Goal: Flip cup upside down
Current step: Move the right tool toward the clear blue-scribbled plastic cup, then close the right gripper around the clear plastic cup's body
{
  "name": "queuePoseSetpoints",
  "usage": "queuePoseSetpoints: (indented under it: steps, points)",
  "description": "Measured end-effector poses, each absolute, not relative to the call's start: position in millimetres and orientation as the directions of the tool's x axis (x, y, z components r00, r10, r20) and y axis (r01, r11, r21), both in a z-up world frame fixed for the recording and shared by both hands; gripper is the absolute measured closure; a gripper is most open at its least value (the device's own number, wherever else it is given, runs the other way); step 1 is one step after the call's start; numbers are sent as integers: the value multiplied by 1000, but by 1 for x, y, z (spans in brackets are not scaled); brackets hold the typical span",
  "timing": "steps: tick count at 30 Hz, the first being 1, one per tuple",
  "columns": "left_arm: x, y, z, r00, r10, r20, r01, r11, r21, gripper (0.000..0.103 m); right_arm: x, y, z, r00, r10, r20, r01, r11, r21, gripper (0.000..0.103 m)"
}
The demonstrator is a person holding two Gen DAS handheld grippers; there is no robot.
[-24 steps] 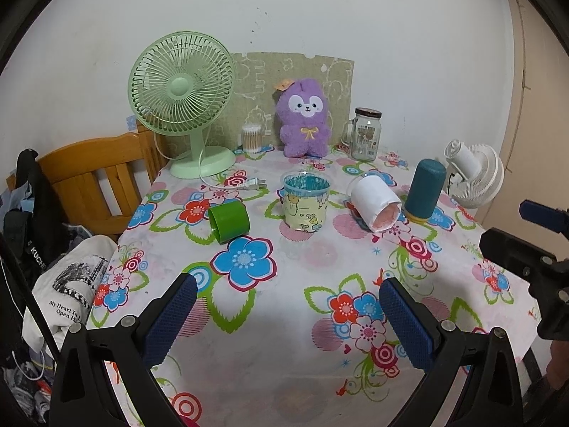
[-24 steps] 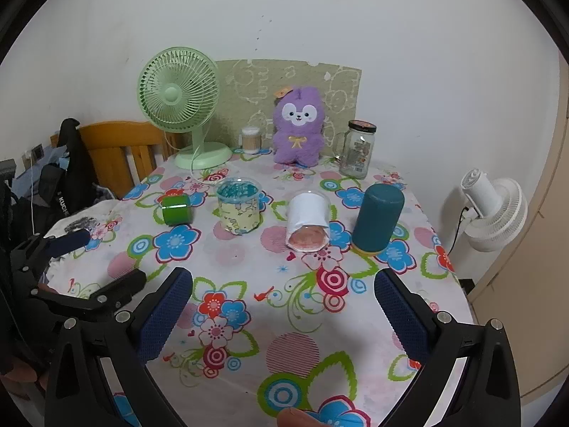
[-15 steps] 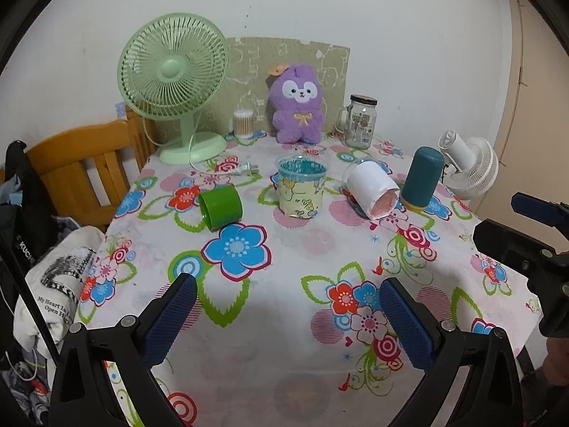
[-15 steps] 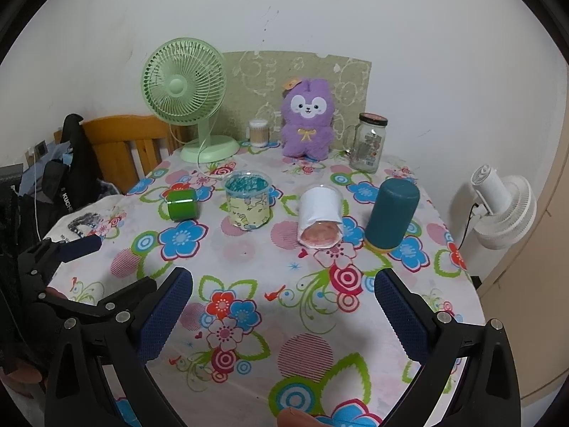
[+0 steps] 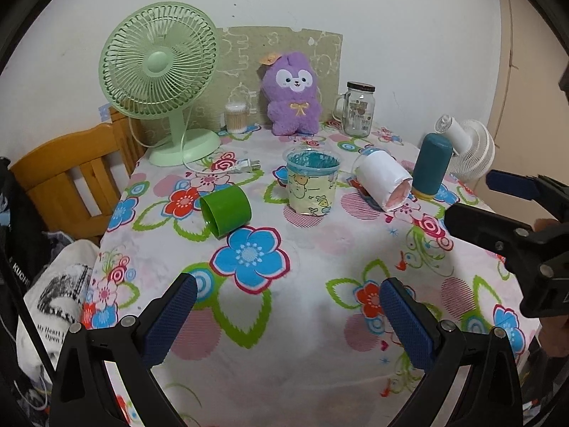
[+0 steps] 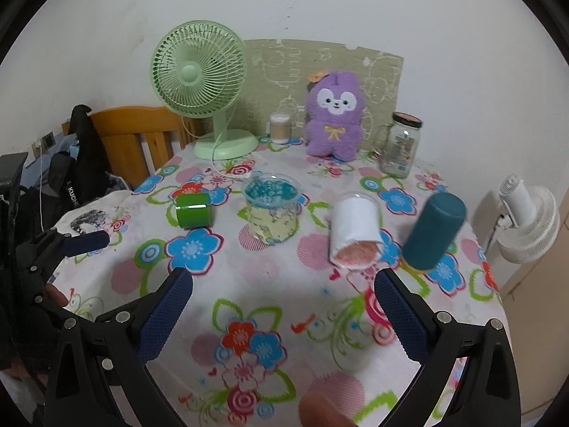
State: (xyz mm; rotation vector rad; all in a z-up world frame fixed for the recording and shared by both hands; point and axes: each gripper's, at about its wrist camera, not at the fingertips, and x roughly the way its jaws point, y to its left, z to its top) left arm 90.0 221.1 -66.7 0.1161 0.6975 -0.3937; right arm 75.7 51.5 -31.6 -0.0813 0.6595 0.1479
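A yellow cartoon cup [image 5: 313, 186] with blue filling stands upright mid-table; it also shows in the right wrist view [image 6: 274, 210]. A white cup [image 5: 386, 183] lies on its side to its right, mouth toward me, also in the right wrist view [image 6: 355, 233]. A green cup [image 5: 225, 210] lies on its side at the left, also in the right wrist view [image 6: 193, 210]. A teal cup [image 5: 432, 165] stands upside down at the right, also in the right wrist view [image 6: 434, 236]. My left gripper [image 5: 286, 315] and right gripper [image 6: 282, 307] are open, empty, above the near table.
A green desk fan [image 5: 160, 74], its plug [image 5: 245, 167], a purple plush [image 5: 291, 94], a cotton-swab jar [image 5: 236, 117] and a glass mug jar [image 5: 357, 108] stand at the back. A wooden chair [image 5: 71, 174] is left, a white fan [image 5: 469, 149] right.
Both grippers have moved forward and a little lower toward the cups, which now look larger. Both stay open. Nothing on the table has moved.
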Motion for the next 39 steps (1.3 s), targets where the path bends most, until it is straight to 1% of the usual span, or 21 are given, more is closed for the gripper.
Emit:
queuePoseSetpoints:
  steps: [6,16,22,25,35,36,38,39]
  points:
    - [113,220,-72,685,-318,-656,435,900,18,0,108,70,-43,777,117,-618,-199,978,-64,0]
    - [154,207,-89,646,-314,-696,500,863,74,0,153,78,-65,758,135,-638,-230,971,-68,0]
    - [177,208,-98,623,-326,-711,505,862,47,0,182,77,-78,731,161,-663,-244,969,-35,0]
    - [187,208,-99,618,-330,-714,506,862,40,0,196,79,-82,729,157,-666,-247,968,-42,0]
    - [210,203,-102,615,-328,-717,511,858,46,0,228,82,-99,705,201,-680,-290,957,-18,1]
    - [212,203,-103,614,-328,-718,512,858,46,0,230,83,-101,703,205,-681,-293,956,-15,3]
    - [213,201,-104,612,-326,-720,515,856,50,0,236,84,-106,692,216,-689,-305,952,-8,11]
    - [214,200,-105,611,-325,-722,516,855,51,0,239,85,-108,683,222,-696,-313,950,-4,18]
